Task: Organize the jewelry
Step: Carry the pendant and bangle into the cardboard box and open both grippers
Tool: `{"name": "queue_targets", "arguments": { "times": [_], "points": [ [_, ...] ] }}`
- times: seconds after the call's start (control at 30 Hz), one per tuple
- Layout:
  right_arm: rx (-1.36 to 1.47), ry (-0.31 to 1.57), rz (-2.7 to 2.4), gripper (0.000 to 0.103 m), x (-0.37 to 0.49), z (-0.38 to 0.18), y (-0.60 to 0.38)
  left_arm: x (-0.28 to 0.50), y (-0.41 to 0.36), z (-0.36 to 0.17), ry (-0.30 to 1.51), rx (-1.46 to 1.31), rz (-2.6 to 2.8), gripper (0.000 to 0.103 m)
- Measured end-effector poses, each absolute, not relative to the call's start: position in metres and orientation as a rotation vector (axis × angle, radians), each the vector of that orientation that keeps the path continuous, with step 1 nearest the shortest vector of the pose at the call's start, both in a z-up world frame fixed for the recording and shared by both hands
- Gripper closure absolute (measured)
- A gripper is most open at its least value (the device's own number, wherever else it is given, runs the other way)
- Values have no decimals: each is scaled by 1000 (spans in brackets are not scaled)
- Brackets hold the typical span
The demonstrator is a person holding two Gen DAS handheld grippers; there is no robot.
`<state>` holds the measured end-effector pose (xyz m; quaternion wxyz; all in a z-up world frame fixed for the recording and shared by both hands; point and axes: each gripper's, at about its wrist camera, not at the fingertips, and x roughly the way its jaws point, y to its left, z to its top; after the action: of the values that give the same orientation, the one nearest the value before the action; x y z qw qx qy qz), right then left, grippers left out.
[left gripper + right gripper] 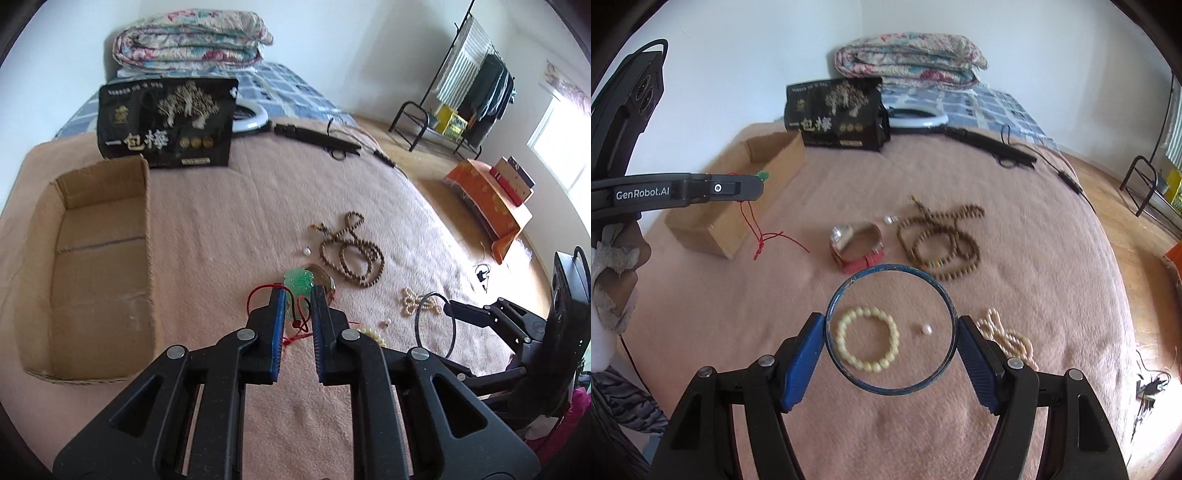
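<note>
My left gripper point(298, 295) is shut on a green jade pendant point(298, 280) and holds it above the blanket, its red cord point(764, 242) hanging down. My right gripper point(892, 328) is shut on a dark blue bangle point(849, 286), held level above a cream bead bracelet point(866, 339) and a loose pearl point(926, 328). The open cardboard box point(99, 266) lies to the left. A watch with a red strap point(855, 247), a brown bead necklace point(942, 240) and a pearl strand point(1008, 338) lie on the blanket.
A black snack bag point(166, 122) stands behind the box. A ring light point(918, 116) and a folded black tripod point(317, 138) lie farther back. Folded quilts point(192, 37) sit at the head of the bed. A clothes rack point(469, 92) stands on the floor.
</note>
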<state>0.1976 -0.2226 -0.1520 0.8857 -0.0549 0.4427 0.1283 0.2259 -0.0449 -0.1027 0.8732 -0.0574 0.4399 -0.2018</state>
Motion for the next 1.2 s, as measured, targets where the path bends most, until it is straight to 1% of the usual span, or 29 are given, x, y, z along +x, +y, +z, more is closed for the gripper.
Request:
{"name": "queue_targets", "arguments": {
  "times": [0.27, 0.47, 0.8, 1.2],
  "points": [
    [-122, 851, 345, 29, 219, -125, -177, 228, 5, -85, 864, -167, -345, 91],
    [-142, 826, 409, 29, 235, -115, -137, 235, 51, -89, 854, -203, -250, 91],
    [-132, 852, 487, 29, 259, -123, -89, 258, 114, -102, 874, -283, -142, 91],
    [-130, 847, 560, 29, 289, -131, -30, 284, 148, -122, 906, -299, -58, 91]
  ]
}}
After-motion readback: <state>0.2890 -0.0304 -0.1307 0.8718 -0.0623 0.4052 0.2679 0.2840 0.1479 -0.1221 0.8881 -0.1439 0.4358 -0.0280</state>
